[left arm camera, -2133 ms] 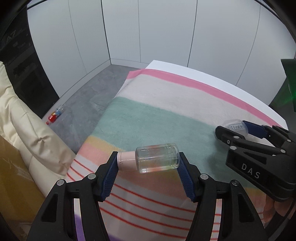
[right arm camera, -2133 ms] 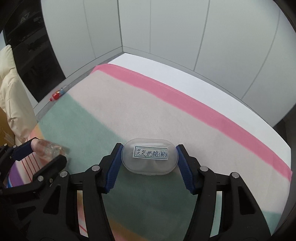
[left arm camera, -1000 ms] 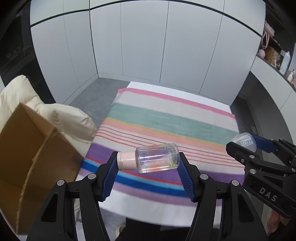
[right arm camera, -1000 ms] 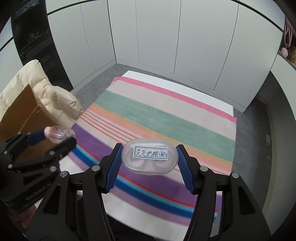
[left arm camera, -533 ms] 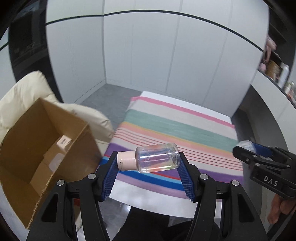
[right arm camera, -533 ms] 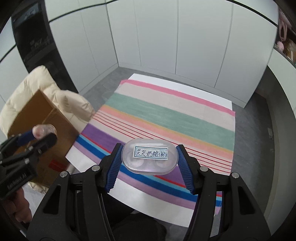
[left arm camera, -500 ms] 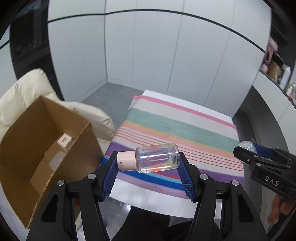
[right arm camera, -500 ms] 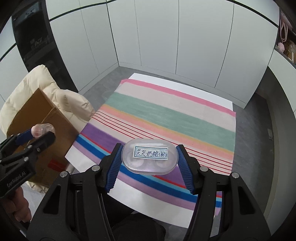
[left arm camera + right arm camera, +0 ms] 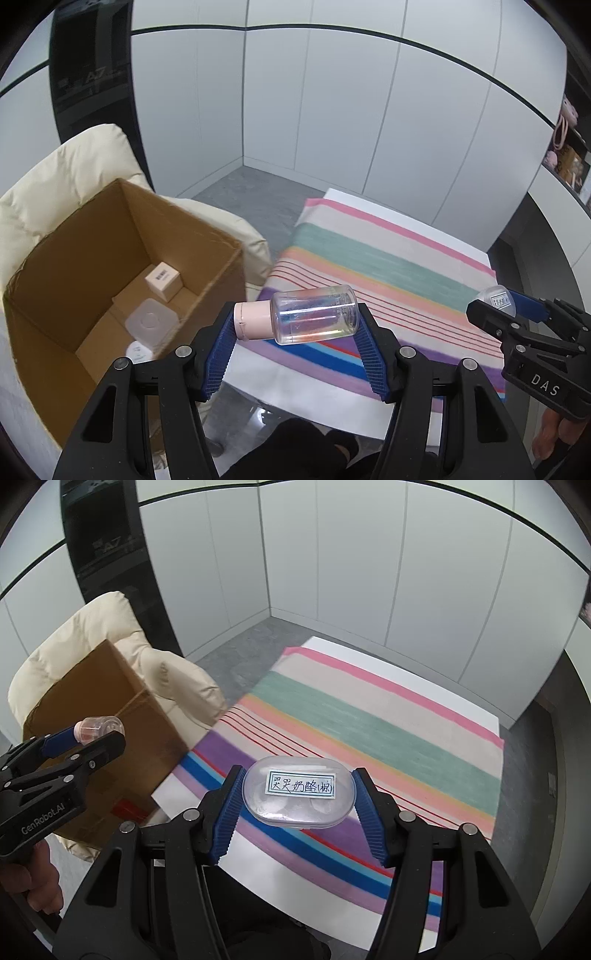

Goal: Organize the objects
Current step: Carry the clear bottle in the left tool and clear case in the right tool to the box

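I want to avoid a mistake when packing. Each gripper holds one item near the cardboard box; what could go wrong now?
The clear bottle lies sideways in the left gripper, held end to end, so it might pivot out. The cardboard box sits tilted on the cream cushion and might tip. The right gripper holds the smooth oval case only at its ends.

Bright, even indoor light, soft shadows, heavy fisheye bending, dark vignetted corners

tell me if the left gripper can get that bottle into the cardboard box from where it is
Probably yes. The left gripper holds the bottle just right of the cardboard box, whose top is open, with bare floor beside the small items inside. Nothing stands between them.
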Motion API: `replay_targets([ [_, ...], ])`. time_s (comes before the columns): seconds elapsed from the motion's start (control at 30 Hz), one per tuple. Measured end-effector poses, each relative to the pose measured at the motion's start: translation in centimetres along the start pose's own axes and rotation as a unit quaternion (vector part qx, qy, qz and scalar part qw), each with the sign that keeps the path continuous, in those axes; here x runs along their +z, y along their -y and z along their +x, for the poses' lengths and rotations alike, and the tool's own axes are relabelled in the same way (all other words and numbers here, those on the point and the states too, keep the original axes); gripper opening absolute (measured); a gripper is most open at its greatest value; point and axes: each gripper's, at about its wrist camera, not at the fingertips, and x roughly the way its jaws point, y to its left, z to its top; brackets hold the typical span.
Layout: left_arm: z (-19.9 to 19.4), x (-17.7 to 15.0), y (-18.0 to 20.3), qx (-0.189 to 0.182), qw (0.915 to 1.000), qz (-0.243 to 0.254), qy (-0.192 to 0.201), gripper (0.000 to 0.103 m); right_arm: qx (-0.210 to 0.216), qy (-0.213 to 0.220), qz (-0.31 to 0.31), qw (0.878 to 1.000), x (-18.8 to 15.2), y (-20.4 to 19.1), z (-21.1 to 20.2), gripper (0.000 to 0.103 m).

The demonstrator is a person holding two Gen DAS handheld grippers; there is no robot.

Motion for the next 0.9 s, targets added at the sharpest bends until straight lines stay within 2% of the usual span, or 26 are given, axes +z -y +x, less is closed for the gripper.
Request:
replay_targets([
  [0.4,-1.6,-0.6,-4.7,0.033,0.9992,-0.018,0.013,0.063,0.037,0.011,-0.025,0.999,1.3,-4.7,0.7,0.061],
  [0.9,-2.9,-2.0,-11.5,0.076,0.9953,-0.058,0.011,0.063,0.084,0.014,-0.084,0.993,2.1,-12.6,1.6,0.061],
])
